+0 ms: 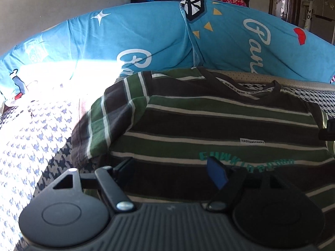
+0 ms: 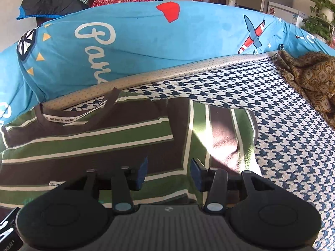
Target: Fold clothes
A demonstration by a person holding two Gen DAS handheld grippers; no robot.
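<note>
While the shirt (image 1: 209, 125) lay flat on the houndstooth cover (image 2: 282, 146), collar toward the far edge where the blue quilt (image 2: 157, 41) was banked up, both grippers hung low over its near part with their fingers pointing along it. Its long axis ran from near edge to far edge, stripes crossing it. The left sleeve (image 1: 108, 121) spread out toward the sunlit left side, ahead and to the left of the left gripper (image 1: 173, 173); the right sleeve (image 2: 222, 133) spread toward the right side, just ahead and slightly right of the right gripper (image 2: 169, 173). Each sleeve was nearer its own gripper, so folding the sleeves inward looked like the likely next step.

Both pairs of jaws stood apart and held nothing; the left's were wider.

A small white label (image 1: 252, 142) on the chest read "XIAOTIANGHANMU" as best I could make out, seen upside down. Teal lettering (image 1: 247, 160) below it was partly hidden and unreadable. The collar tape (image 2: 69, 118) repeated "HOME BABY". The quilt carried white script beginning "Par". A brown patterned cloth (image 2: 309, 79) lay bunched at the far right corner.
</note>
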